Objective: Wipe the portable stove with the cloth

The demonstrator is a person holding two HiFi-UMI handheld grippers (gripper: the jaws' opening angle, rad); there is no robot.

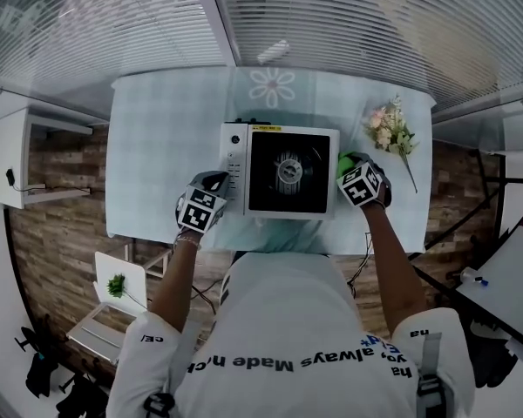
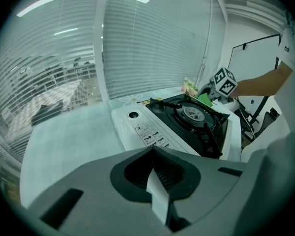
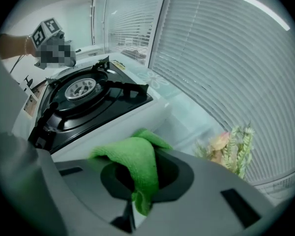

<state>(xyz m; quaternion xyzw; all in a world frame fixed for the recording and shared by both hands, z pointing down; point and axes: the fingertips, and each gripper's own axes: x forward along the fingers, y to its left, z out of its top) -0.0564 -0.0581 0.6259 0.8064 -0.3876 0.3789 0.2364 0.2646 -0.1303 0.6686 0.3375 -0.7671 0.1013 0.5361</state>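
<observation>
The portable stove (image 1: 279,171), white with a black top and a round burner, sits in the middle of the table. My right gripper (image 1: 352,162) is at the stove's right edge, shut on a green cloth (image 1: 344,161). In the right gripper view the cloth (image 3: 137,161) drapes over the jaws of my right gripper (image 3: 150,154), just beside the stove's white side (image 3: 113,124). My left gripper (image 1: 214,181) is at the stove's left front corner, off the control panel. Its jaws (image 2: 152,150) are shut with nothing between them, and the stove (image 2: 187,117) lies ahead of them.
A pale checked cloth covers the table (image 1: 166,146). A small bunch of flowers (image 1: 390,131) lies at the right, close behind the right gripper. Window blinds run along the far side. A white stool with a small plant (image 1: 116,286) stands on the floor at the left.
</observation>
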